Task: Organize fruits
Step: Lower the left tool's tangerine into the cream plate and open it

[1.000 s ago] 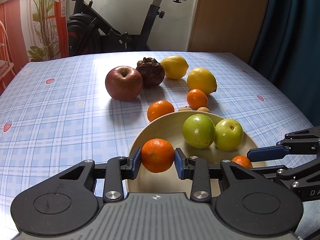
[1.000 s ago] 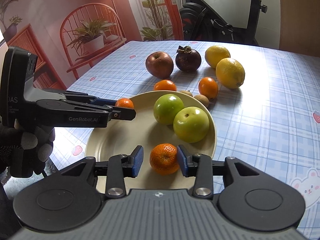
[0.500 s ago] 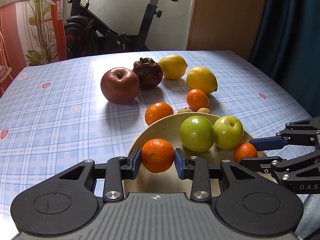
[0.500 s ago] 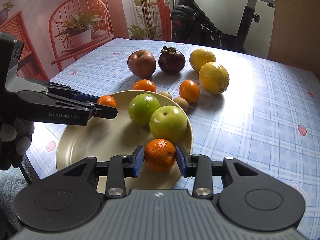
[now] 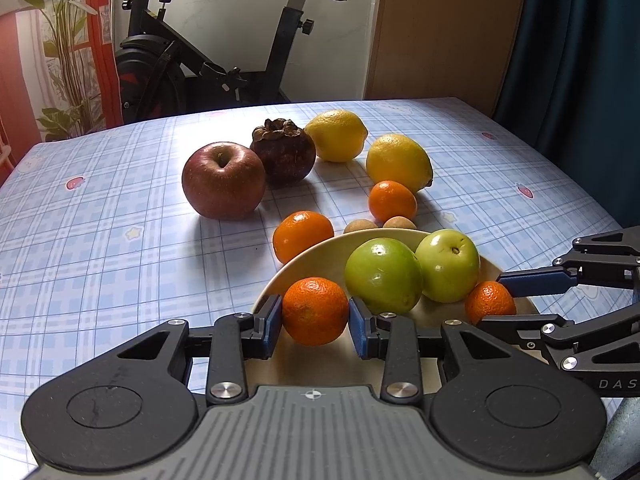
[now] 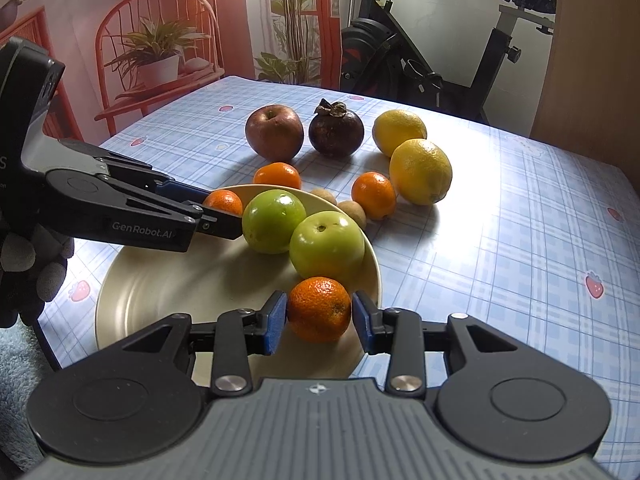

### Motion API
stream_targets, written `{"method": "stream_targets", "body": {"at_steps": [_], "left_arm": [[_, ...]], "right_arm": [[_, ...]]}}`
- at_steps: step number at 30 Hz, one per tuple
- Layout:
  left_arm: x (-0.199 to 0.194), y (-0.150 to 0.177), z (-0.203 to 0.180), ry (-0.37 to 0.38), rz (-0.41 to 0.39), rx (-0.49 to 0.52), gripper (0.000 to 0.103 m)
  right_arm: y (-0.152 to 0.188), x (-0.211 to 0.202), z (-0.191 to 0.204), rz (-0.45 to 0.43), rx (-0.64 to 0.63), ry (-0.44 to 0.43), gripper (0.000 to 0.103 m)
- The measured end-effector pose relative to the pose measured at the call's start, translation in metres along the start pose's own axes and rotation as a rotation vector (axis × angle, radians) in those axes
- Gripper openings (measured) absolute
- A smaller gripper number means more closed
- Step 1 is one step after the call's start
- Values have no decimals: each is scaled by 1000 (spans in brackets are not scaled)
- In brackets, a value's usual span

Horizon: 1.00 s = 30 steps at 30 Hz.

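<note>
A cream plate [image 6: 160,280] holds two green apples [image 6: 274,222] [image 6: 326,242]. My left gripper [image 5: 315,322] is shut on a mandarin [image 5: 315,308] over the plate's left rim [image 5: 296,268]. My right gripper [image 6: 319,322] is shut on another mandarin [image 6: 319,307] above the plate's near right rim. Each gripper shows in the other's view: the right gripper [image 5: 500,300] with its mandarin [image 5: 489,302], and the left gripper [image 6: 224,216] with its mandarin [image 6: 223,202].
Beyond the plate on the checked tablecloth lie a red apple [image 5: 223,180], a mangosteen [image 5: 283,150], two lemons [image 5: 337,135] [image 5: 398,162], two mandarins [image 5: 303,235] [image 5: 392,201] and two small brown fruits [image 5: 360,226]. A gloved hand [image 6: 24,264] holds the left gripper. An exercise bike [image 5: 180,68] stands past the far edge.
The right gripper has closed on its mandarin and carried it toward the plate's near right rim, beside a green apple. The left gripper has kept its mandarin in the same place.
</note>
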<state>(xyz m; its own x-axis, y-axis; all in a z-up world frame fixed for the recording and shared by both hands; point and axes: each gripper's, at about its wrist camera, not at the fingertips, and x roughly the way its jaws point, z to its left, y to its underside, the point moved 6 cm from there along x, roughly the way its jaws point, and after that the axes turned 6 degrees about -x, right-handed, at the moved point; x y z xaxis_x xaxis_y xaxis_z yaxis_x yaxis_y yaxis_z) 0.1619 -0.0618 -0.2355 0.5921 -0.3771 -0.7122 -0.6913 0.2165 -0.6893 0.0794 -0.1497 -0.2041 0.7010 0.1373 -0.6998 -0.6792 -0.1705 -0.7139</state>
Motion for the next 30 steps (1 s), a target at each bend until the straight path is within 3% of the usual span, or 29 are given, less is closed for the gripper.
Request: {"method": "stream_targets", "body": {"at_steps": [10,25,30], "left_arm": [[-15,-6,3,17,-40,-59,52],[-51,-47,37,-55,-181,-212,52],[-54,-60,39,-69,-201,-195,52]], "right_arm": [[-3,-8,-6,-21,40,-15,41],[-28,-27,-42,-110,176,-34,41],[-39,-26,-51,-119,183,-39,41]]}}
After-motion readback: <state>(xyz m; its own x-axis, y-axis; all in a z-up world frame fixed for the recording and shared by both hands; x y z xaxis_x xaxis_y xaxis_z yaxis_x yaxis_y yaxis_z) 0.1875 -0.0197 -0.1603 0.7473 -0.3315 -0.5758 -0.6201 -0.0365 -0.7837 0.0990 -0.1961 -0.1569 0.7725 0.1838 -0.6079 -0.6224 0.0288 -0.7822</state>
